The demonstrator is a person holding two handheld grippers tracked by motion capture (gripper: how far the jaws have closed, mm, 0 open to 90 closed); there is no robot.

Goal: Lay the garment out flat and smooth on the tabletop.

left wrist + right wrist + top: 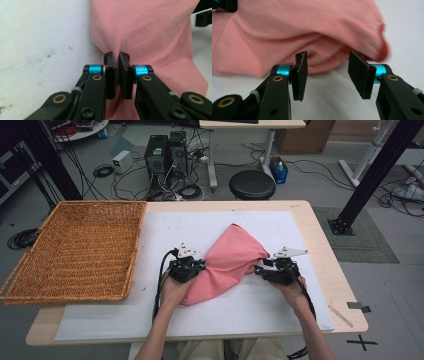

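While one pink cloth [231,262] lies bunched, two hand-held grippers flank it.

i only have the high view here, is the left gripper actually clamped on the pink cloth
Observer: Yes. In the left gripper view the left gripper is shut on a pinched fold of the pink cloth.
Operator: and the right one
Observer: The right gripper is open, its jaws wide apart and nothing between them.
Operator: is it near the cloth
Observer: It faces the cloth's rolled edge, just short of it.
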